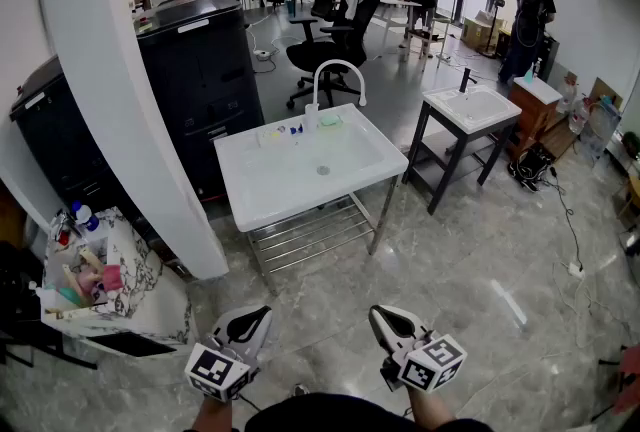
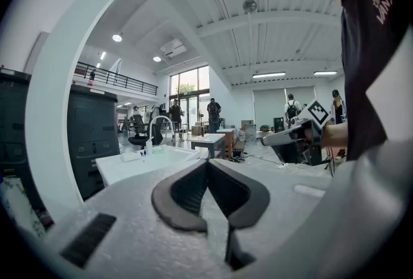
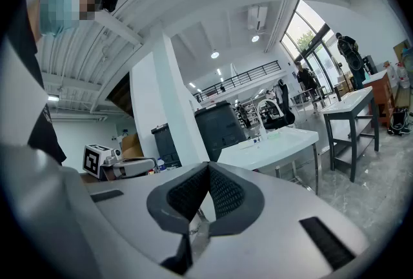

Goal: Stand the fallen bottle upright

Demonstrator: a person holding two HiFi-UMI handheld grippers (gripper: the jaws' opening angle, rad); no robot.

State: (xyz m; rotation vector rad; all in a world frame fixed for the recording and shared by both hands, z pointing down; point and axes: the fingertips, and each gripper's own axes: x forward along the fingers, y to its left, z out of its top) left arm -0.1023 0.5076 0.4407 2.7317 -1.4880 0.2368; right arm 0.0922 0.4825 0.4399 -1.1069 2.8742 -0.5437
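Left claw [image 1: 252, 318] and right claw [image 1: 386, 317] clenched empty; open floor [image 1: 450, 260] separates them from sink [image 1: 305, 203] edge.

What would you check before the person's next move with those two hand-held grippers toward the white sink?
1. The left hand-held gripper is empty: ok, jaws together.
2. The right hand-held gripper is empty: ok, jaws together.
3. The fallen bottle is spotted: cannot tell; the small items beside the faucet are too tiny to identify.
4. The sink is within reach: not ok, it stands well ahead.
5. The floor between shows no obstacle: ok.
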